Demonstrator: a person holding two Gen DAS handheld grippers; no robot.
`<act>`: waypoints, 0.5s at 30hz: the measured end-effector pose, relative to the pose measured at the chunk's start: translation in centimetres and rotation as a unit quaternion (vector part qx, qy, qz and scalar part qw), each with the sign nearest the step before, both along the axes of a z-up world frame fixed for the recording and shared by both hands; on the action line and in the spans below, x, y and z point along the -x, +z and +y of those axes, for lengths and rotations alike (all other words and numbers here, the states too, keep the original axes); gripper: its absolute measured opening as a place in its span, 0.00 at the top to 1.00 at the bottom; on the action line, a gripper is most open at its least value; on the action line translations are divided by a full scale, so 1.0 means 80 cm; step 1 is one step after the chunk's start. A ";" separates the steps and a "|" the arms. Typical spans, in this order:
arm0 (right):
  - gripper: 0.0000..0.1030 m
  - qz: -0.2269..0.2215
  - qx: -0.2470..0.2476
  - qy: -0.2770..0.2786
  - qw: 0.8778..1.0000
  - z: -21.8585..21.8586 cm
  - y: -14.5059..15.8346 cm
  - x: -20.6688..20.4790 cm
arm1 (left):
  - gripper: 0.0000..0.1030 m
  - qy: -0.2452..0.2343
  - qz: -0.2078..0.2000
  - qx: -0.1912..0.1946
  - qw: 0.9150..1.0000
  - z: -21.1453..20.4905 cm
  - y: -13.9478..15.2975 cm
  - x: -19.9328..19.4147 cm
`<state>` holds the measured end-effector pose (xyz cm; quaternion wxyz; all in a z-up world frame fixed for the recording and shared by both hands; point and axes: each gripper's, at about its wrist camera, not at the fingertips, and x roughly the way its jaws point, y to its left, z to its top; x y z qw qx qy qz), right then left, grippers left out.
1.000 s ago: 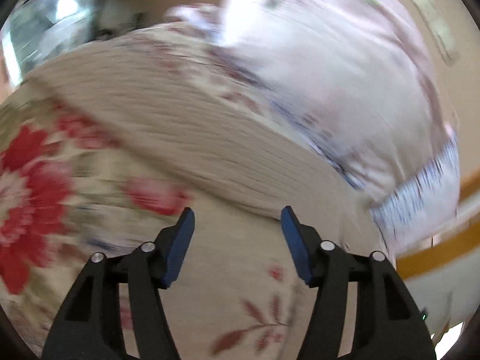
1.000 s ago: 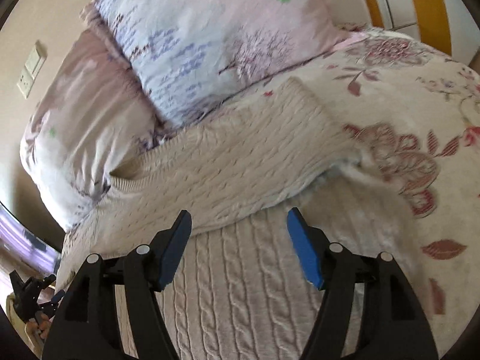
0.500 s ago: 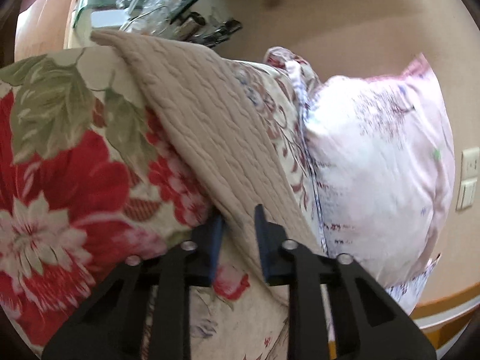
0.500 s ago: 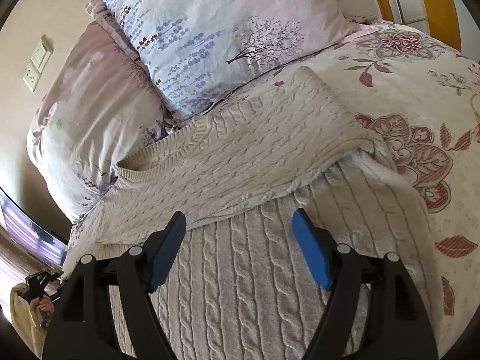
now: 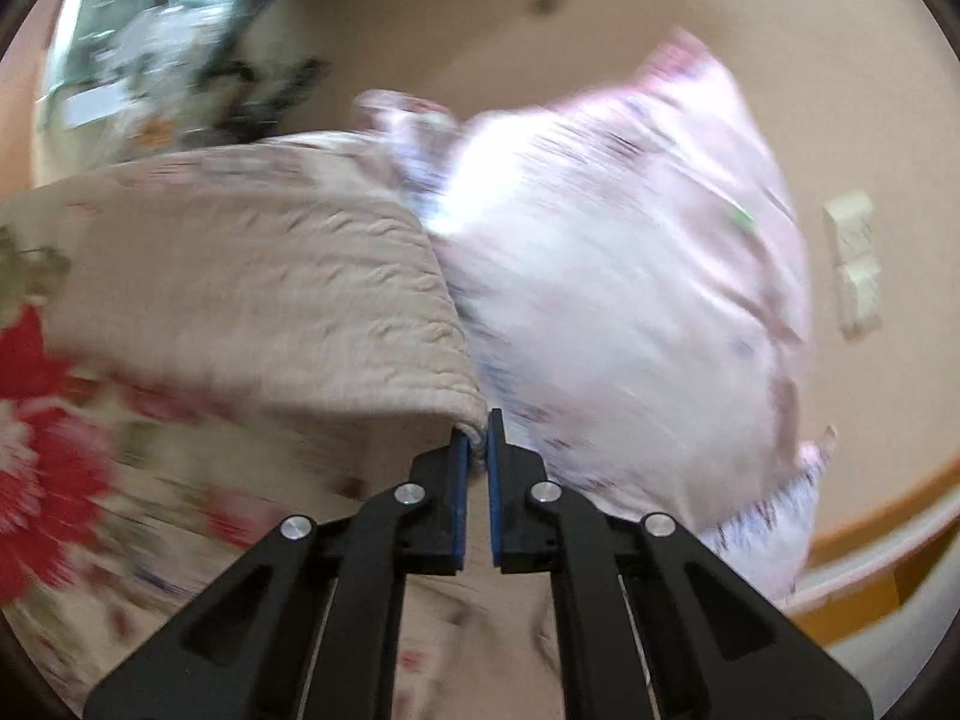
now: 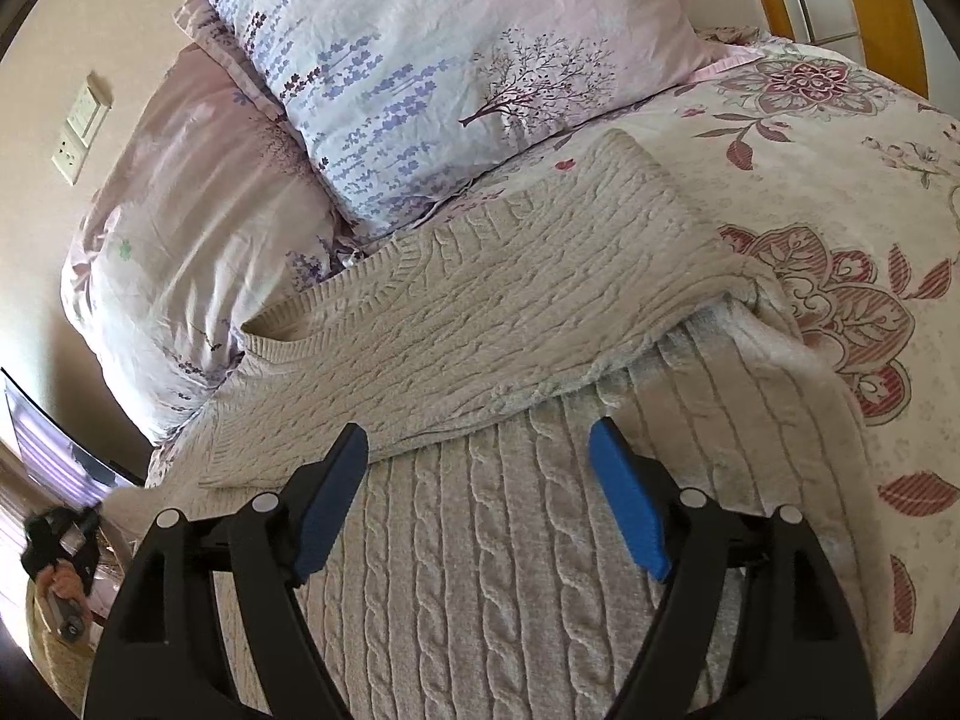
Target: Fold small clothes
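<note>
A cream cable-knit sweater (image 6: 480,324) lies on a flowered bedspread (image 6: 840,192), one sleeve folded across its body. My right gripper (image 6: 477,504) hovers open just above the knit body, near the folded sleeve's lower edge, with nothing between its blue pads. In the blurred left wrist view, my left gripper (image 5: 475,450) is shut on the tip of a sleeve (image 5: 270,300) of the same sweater. That sleeve is lifted and stretches away to the left over the bedspread (image 5: 72,456).
Two pink and lilac printed pillows (image 6: 420,60) lean against the beige wall at the head of the bed. Wall switches (image 6: 81,132) sit at the left. A wooden bed frame (image 6: 888,18) shows at upper right. A cluttered shelf (image 5: 168,60) lies beyond the bed.
My left gripper closed from open onto the sleeve's end and lifted it, swinging its view towards the pillows. My right gripper opened a little wider and stayed over the sweater.
</note>
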<state>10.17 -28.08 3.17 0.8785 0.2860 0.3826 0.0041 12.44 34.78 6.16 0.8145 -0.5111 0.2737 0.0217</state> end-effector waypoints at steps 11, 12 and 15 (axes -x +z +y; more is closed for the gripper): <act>0.24 -0.003 -0.014 0.001 1.000 -0.001 -0.001 0.002 | 0.95 -0.203 -0.051 -0.047 0.977 -0.225 0.032 -0.081; 0.24 -0.003 -0.014 0.001 1.000 -0.001 0.000 0.002 | 0.95 -0.214 -0.050 -0.046 0.974 -0.241 0.029 -0.085; 0.24 0.003 -0.010 0.004 1.000 0.000 0.001 0.001 | 0.95 -0.257 -0.037 -0.031 0.965 -0.298 0.008 -0.102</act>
